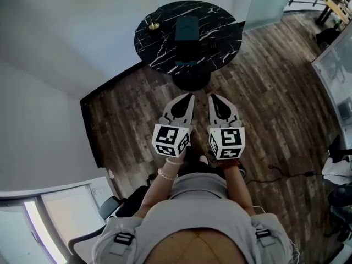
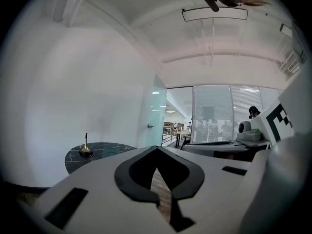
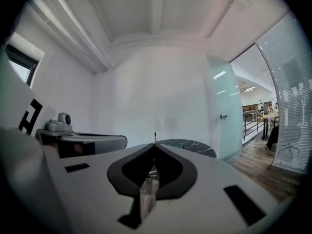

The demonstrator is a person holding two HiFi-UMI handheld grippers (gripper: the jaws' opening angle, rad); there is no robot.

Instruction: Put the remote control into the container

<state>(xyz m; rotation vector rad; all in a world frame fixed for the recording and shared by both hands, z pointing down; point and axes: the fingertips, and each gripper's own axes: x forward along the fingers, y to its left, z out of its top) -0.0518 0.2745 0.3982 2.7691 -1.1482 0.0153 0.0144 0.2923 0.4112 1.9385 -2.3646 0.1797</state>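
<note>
1. The only print to be seen is the black-and-white square marker patterns on the cubes point(image 1: 171, 140) of the two tools. None of it can be read as words.
2. The left hand-held gripper point(image 1: 190, 95) is clenched. In the left gripper view its jaws are seen meeting at the tip, with nothing between them.
3. The right hand-held gripper point(image 1: 212, 96) is likewise clenched and empty. In the right gripper view its jaws are seen closed to a point.
4. In the head view both tools are held side by side over the wooden floor point(image 1: 275, 92), well apart from the round black marbled table point(image 1: 220, 21).
5. A dark teal container point(image 1: 187, 27) is seen standing near the middle of the table, with a small brass stand point(image 1: 153, 25) to its left.
6. A small bluish object point(image 1: 184, 63) is seen at the near edge of the table, in front of the container. Whether it is the remote control cannot be told.
7. Only the head view shows the table top from above. In the gripper views it is seen edge-on beyond the jaws.
8. Only the left gripper view shows a glass-walled room point(image 2: 214, 116) with blinds, and in it the brass stand is clearly seen upright.
9. Only the right gripper view shows a frosted glass door point(image 3: 226, 116) with a handle.
</note>
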